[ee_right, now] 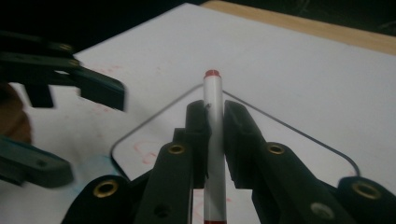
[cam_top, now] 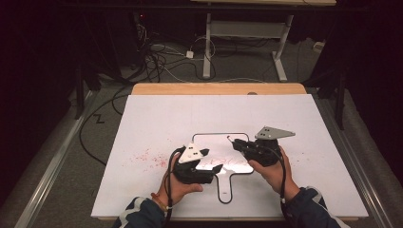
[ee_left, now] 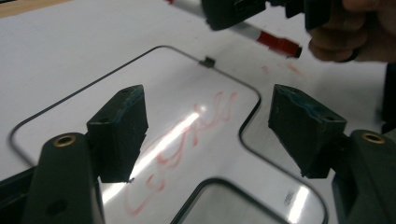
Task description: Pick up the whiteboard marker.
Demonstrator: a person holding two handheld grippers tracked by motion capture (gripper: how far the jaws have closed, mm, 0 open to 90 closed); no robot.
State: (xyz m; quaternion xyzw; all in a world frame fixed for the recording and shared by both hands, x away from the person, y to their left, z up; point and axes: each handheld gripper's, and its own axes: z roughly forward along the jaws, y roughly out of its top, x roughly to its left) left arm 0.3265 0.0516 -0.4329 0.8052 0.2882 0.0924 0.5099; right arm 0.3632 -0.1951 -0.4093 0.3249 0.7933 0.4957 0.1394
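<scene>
High view: we see a small whiteboard (cam_top: 223,156) with a handle lying flat on the white desk (cam_top: 157,118), red scribbles on its face. The left claw (cam_top: 213,166) hovers at the board's lower left edge; the right claw (cam_top: 232,141) sits at its upper right, with something thin at its tip that is too small to make out here.

Left gripper view: the left claw (ee_left: 208,133) stands spread with nothing between the jaws, looking down on the red writing (ee_left: 187,144). Beyond it, the red-and-white marker (ee_left: 275,43) pokes out of the other claw.

Right gripper view: the right claw (ee_right: 215,116) is pinching the marker (ee_right: 214,140) across its barrel, red end pointing away over the board.

Handling, our judgement: the marker is light, stiff and smooth, so it may slide or twist in the pads. Hold it mid-barrel, square to the pads. The board is thin and rigid with a glossy face; take it by the handle or rim.
</scene>
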